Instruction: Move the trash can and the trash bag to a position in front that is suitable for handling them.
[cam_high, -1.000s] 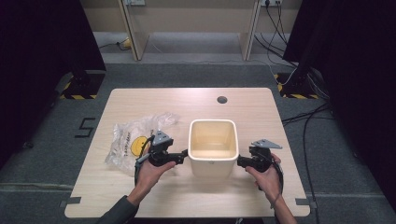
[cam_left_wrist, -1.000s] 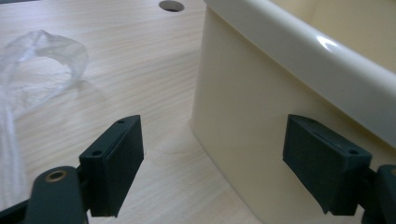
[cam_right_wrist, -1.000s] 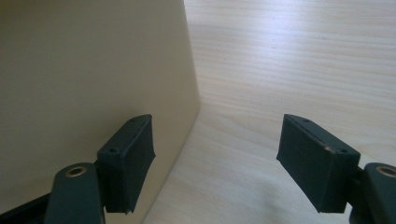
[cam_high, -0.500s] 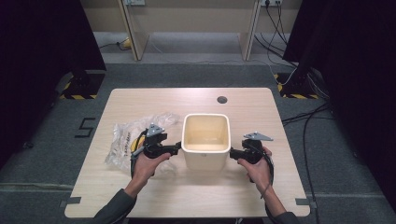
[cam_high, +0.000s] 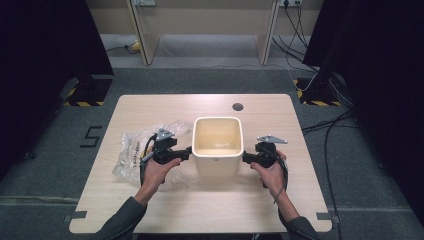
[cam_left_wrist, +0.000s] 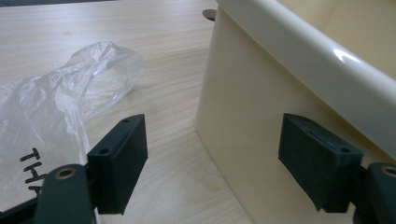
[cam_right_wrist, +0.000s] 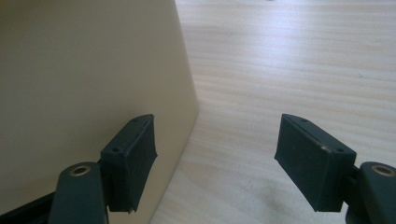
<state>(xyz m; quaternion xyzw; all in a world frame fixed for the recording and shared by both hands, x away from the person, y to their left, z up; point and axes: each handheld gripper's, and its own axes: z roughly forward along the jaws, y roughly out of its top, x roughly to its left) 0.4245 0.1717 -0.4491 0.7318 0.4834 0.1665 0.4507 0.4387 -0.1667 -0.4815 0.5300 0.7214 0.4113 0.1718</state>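
A cream plastic bin (cam_high: 216, 162) stands upright near the middle of the wooden table (cam_high: 210, 210), and nothing shows inside it. My left gripper (cam_high: 189, 151) is level at the bin's left wall and my right gripper (cam_high: 246, 158) at its right wall, each held in a hand. In the left gripper view the left gripper (cam_left_wrist: 212, 154) is open: one jaw lies in front of the bin's wall (cam_left_wrist: 247, 107), the other over bare wood. The right gripper (cam_right_wrist: 217, 144) is open too, one jaw alongside the bin's wall (cam_right_wrist: 88, 70).
A crumpled clear plastic bag (cam_high: 132, 150) with printing lies left of the bin, under and behind my left hand; its loose end (cam_left_wrist: 51, 112) reaches near the left jaw. A round cable hole (cam_high: 238, 106) sits near the table's far edge. Dark curtains and cables surround the table.
The bin has slid away from the person and slightly left, and both grippers moved with it at its sides. The bag stayed put.
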